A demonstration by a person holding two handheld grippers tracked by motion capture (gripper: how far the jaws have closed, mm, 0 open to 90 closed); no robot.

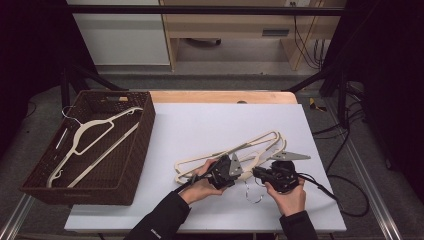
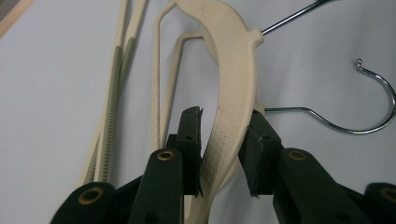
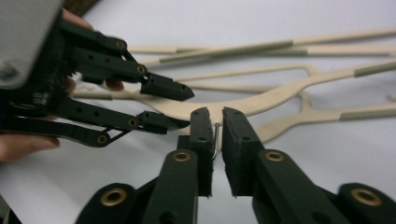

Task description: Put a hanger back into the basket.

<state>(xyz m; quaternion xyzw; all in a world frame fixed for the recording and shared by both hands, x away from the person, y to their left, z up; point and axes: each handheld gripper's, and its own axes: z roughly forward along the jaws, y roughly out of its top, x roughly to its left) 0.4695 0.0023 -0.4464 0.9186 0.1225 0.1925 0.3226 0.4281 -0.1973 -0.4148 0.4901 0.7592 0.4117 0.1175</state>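
Cream plastic clothes hangers [image 1: 235, 152] with chrome wire hooks lie in a loose pile on the white sheet that covers our table [image 1: 210, 125], near its front edge and right of the dark brown woven basket [image 1: 142, 145]. With our left gripper [image 1: 235, 171] we straddle the broad, textured shoulder of the top cream hanger [image 2: 231, 102]: in the left gripper view the curved arm runs up between the two black jaws, the pads set close against its sides, though we cannot tell whether they truly press on it. With our right gripper [image 1: 256, 172] we come in from the right, just beside the left one, and its jaws stand narrow around a thin wire hook [image 3: 215, 137], with a slim gap visible on either side of the wire in the right gripper view. A second chrome hook [image 2: 373, 105] curls on the sheet just beside the held hanger. Another cream hanger [image 1: 92, 142] rests slantwise inside the basket, well apart from our hands.
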